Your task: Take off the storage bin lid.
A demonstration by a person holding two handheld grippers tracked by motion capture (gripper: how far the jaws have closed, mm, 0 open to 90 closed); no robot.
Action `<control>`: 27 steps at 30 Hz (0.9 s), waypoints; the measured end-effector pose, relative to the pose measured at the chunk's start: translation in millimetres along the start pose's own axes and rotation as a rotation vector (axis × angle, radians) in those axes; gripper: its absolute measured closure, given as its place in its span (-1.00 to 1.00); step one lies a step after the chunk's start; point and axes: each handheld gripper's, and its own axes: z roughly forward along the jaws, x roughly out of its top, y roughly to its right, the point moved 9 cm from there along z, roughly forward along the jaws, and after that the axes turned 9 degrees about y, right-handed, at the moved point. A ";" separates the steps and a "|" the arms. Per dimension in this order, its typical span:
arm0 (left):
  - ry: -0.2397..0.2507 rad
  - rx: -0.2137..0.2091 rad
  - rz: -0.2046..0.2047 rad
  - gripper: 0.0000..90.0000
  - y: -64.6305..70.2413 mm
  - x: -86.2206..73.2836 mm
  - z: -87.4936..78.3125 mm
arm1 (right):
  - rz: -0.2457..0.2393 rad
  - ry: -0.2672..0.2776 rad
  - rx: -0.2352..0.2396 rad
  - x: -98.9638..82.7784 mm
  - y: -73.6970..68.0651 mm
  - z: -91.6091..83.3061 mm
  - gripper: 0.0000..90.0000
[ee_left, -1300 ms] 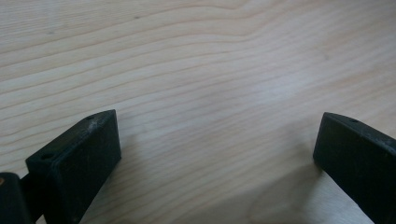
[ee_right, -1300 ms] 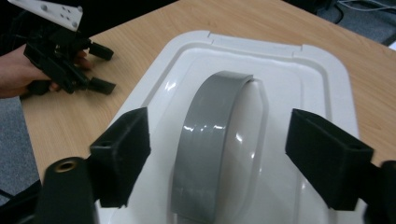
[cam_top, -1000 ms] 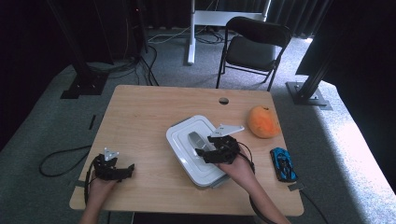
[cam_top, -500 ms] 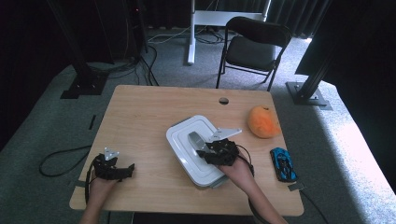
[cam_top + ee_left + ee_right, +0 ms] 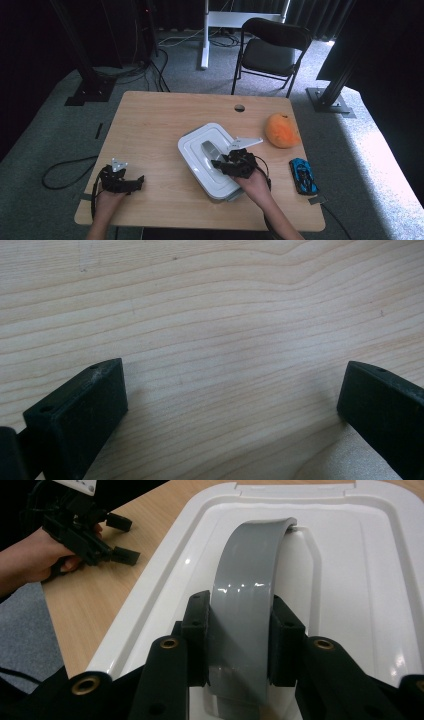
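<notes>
Right gripper (image 5: 239,645) just closing on the grey handle (image 5: 245,605) at frame centre to lift the white box (image 5: 212,160); left gripper (image 5: 235,405) open, empty.

**Surfaces as I saw them**

I saw pale wood grain on the bench (image 5: 210,315), smooth and matt. The container lid (image 5: 345,555) was glossy white plastic, its grey handle (image 5: 245,605) shiny too. My gripper fingers (image 5: 80,410) looked matt black plastic.

text: none legible | labels: none (white sticker too blurred)
</notes>
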 end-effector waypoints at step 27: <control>0.004 0.005 -0.006 -1.00 0.0 0.3 0.5 | 0.012 0.102 -0.107 41.9 40.7 -24.6 0.51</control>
